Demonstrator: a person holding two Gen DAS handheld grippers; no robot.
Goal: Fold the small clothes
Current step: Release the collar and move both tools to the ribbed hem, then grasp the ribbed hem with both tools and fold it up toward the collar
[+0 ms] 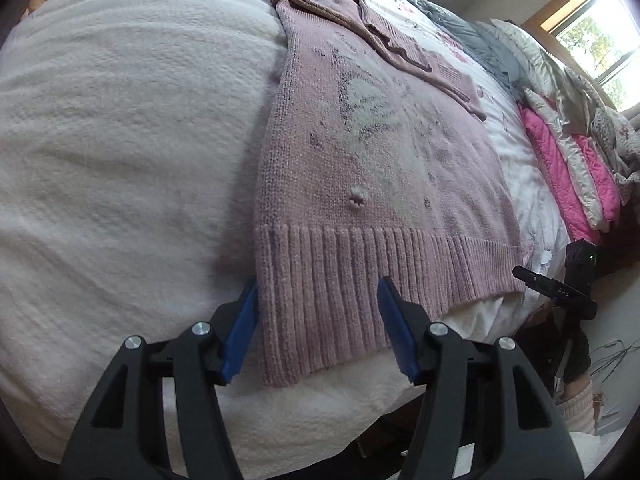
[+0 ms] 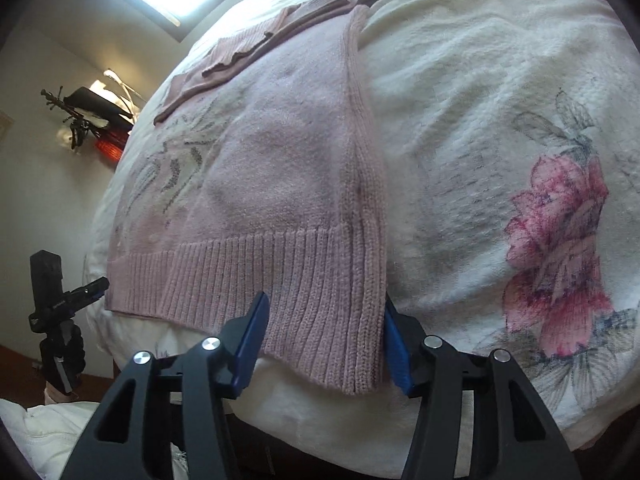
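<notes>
Now, with both claws spread wide at the ribbed hem corners of the pink knitted sweater lying flat on the white fleecy bed blanket, we should pinch the left claw and right claw evenly before lifting.

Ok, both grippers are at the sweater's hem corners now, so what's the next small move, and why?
Probably shut both grippers on the hem. The left gripper and right gripper are both open, each straddling a bottom corner of the pink sweater, which lies flat on the bed with a sleeve already folded across.
</notes>
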